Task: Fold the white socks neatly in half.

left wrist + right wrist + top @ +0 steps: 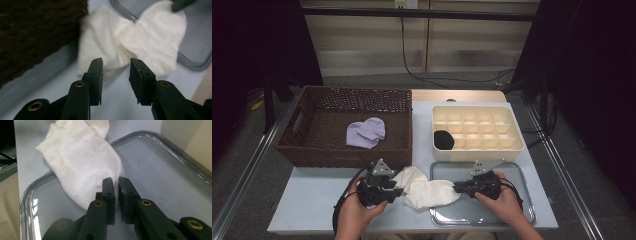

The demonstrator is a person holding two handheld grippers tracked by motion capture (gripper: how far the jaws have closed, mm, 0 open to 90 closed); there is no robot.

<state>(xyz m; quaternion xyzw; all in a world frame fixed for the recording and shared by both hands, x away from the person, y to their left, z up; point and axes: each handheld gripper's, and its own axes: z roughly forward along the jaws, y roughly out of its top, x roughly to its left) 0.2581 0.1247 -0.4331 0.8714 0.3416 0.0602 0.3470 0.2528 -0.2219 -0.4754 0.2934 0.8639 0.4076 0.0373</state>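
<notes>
My right gripper (116,182) pinches toe edge of white sock (82,167), pinning it over tray (160,170) rim. My left gripper (115,64) gapes wide just short of sock's other end, lined up to grab so I can stretch it flat between both.
</notes>
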